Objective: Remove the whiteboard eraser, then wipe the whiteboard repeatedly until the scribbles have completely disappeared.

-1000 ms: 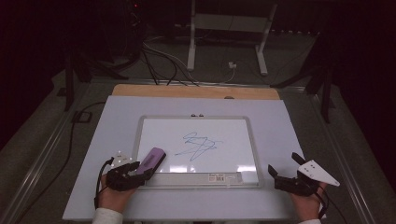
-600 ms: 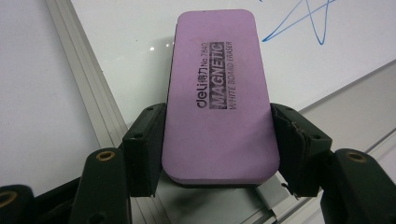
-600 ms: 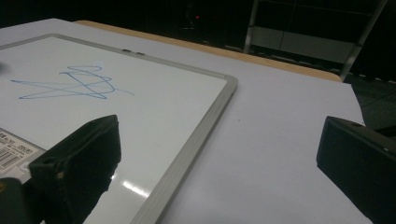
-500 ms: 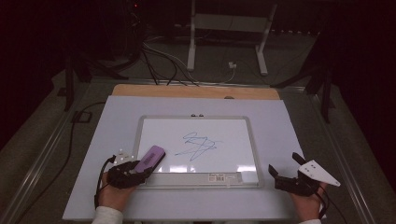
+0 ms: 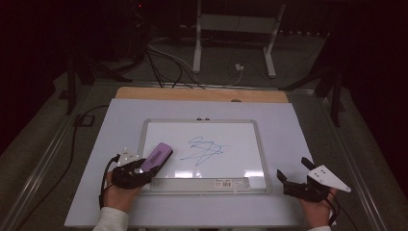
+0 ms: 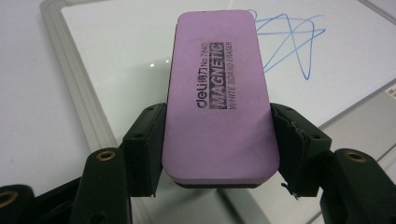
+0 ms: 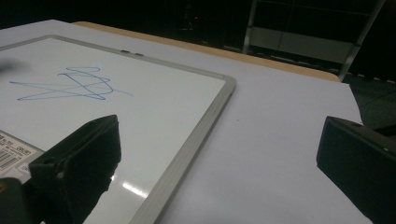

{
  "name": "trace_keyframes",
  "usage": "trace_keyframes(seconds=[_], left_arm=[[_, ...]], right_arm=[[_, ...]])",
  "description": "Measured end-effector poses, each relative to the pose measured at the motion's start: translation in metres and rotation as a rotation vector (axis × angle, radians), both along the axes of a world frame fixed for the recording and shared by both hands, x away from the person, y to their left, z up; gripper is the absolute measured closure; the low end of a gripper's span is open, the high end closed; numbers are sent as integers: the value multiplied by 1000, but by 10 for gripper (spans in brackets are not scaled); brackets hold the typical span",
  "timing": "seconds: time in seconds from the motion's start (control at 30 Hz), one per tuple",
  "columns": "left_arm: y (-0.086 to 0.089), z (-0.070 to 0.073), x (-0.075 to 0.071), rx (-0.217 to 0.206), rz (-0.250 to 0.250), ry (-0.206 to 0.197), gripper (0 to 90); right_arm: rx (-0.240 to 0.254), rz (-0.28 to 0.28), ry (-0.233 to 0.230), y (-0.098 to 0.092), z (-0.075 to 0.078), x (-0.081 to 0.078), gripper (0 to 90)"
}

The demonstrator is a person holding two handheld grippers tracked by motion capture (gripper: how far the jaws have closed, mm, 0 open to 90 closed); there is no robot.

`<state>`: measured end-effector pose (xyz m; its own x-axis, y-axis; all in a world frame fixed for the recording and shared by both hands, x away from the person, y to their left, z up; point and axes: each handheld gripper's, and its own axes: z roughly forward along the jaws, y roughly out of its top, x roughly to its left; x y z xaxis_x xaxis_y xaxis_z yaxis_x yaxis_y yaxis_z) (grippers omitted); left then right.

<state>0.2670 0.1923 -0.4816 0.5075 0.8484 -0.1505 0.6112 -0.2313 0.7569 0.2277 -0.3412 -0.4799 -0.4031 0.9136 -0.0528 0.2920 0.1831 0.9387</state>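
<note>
material: purple foam-topped eraser point(image 6: 219, 93) with a dark felt underside, printed "MAGNETIC WHITE BOARD ERASER"
handling: looks light, slightly squashy on top, stiff enough to hold shape; probably not fragile, and the matte sides should not slip
grip point: near end, across the short width; both long sides pinched, most of the body sticking out free ahead of the jaws
left gripper point(image 5: 139, 169): clamped on the eraser, pads pressed against its two long edges; the jaws have just been closing a little with the eraser between them
right gripper point(image 5: 294, 169): jaws wide apart, nothing between them, parked on the table off the board's lower right corner
eraser location: over the lower left corner of the whiteboard point(image 5: 255, 132), tilted, far end raised off the surface; whether the near end touches the frame I cannot tell
long axis: runs from the left gripper up and rightward in the high view
pointing: free end aims toward the blue scribble point(image 5: 204, 150), well short of it
board: flat on the pale table cover point(image 5: 120, 113), scribble near the middle, unwiped
judgement: hold looks firm enough for wiping, though pressing flat needs the wrist tipped down
</note>
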Motion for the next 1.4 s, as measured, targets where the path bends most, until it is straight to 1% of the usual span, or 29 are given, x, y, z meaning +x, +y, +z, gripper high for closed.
trace_keyframes(seconds=[0.4, 0.63, 0.77, 0.8, 0.97, 1.1, 1.2, 1.27, 1.3, 1.37, 1.4], left_arm=[[-12, 9, 13, 3, -24, -34, 416], [-23, 9, 23, 3, -36, -45, 415], [-32, 7, 29, 17, -57, -48, 416], [-35, 6, 31, 24, -62, -46, 416], [-46, -1, 38, 41, -79, -42, 415], [-50, -7, 44, 60, -87, -31, 415], [-53, -11, 46, 65, -93, -25, 415], [-54, -13, 47, 58, -104, -20, 414], [-55, -14, 48, 63, -104, -15, 413], [-57, -16, 51, 36, -113, 2, 385], [-58, -17, 52, 29, -106, 1, 385]], right_arm=[[3, -4, -3, -2, 1, -1, 5], [1, -2, -1, -1, 0, 0, 5], [2, -3, -6, -1, 0, 0, 5], [1, -4, 0, -1, 0, 1, 5], [-3, 0, 0, 0, 0, 1, 5], [-2, 0, -2, 0, 0, 1, 5], [-3, -1, 3, -1, -1, 2, 5], [-4, 0, 1, 0, -1, 2, 5], [-5, 2, 0, 0, 0, 1, 5], [-7, 1, 0, 0, 0, 1, 5], [-7, 1, 0, 0, 0, 1, 5]])
